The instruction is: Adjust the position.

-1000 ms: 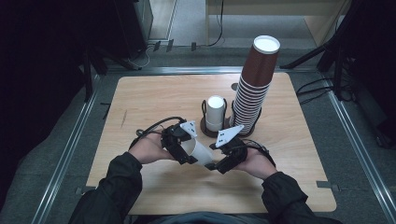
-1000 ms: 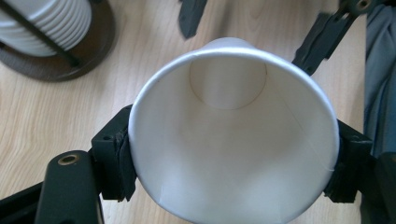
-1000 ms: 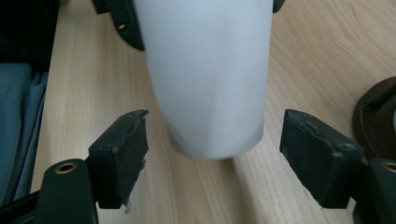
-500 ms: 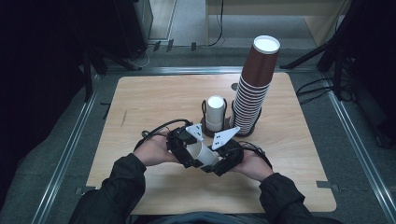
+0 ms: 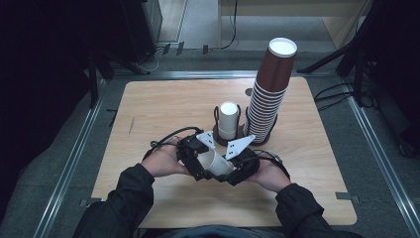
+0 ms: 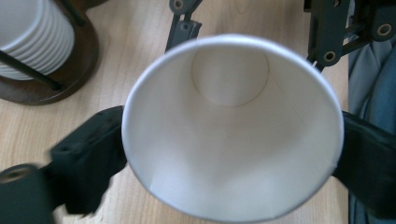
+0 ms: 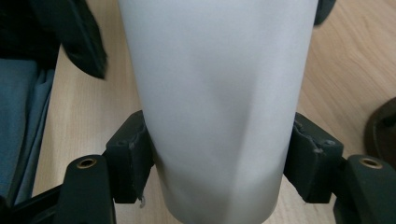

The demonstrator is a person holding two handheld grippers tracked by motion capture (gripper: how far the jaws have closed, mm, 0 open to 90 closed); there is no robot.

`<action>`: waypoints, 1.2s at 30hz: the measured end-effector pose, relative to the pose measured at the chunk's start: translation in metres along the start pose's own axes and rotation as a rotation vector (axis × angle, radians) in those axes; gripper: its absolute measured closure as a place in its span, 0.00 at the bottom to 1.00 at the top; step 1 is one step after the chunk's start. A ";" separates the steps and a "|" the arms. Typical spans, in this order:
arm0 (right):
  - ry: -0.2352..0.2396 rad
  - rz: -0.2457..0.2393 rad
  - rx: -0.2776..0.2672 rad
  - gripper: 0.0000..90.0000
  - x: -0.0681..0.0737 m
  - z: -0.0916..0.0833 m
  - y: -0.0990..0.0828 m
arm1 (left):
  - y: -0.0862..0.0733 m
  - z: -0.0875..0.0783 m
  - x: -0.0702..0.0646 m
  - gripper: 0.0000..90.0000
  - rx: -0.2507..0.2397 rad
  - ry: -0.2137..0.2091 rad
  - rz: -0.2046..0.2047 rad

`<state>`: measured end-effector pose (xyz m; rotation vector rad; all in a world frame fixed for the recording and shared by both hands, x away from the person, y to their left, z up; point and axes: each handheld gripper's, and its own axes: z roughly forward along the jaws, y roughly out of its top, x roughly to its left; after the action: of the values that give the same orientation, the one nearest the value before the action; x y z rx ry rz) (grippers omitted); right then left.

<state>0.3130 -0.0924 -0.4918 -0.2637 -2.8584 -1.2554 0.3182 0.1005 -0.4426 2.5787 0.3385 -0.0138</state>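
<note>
Lying on its side near the table's (image 5: 148, 109) front edge, the white paper cup (image 5: 216, 163) is clamped by the right gripper (image 7: 219, 163); the left gripper's (image 6: 229, 140) jaws, having just opened, flank its rim.

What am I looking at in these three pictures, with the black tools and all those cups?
A person sits at a wooden table with a hand-held gripper in each hand. One picture is taken from above. The other two come from small cameras riding on each gripper, looking along its black jaws.

On the table are a tall stack of brown cups and a short white stack in a rack.

A white paper cup lies sideways between the tools. The left gripper has just been opening its jaws around the rim. The right gripper has been closing, its jaws touching the cup's body.
</note>
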 end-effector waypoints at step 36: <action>-0.011 0.058 -0.145 0.36 -0.009 -0.018 -0.001 | -0.013 -0.008 0.005 0.00 -0.374 -0.053 -0.148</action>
<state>0.3204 -0.1078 -0.4813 -0.3530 -2.7502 -1.4560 0.3198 0.1168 -0.4423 2.1761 0.4636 -0.0654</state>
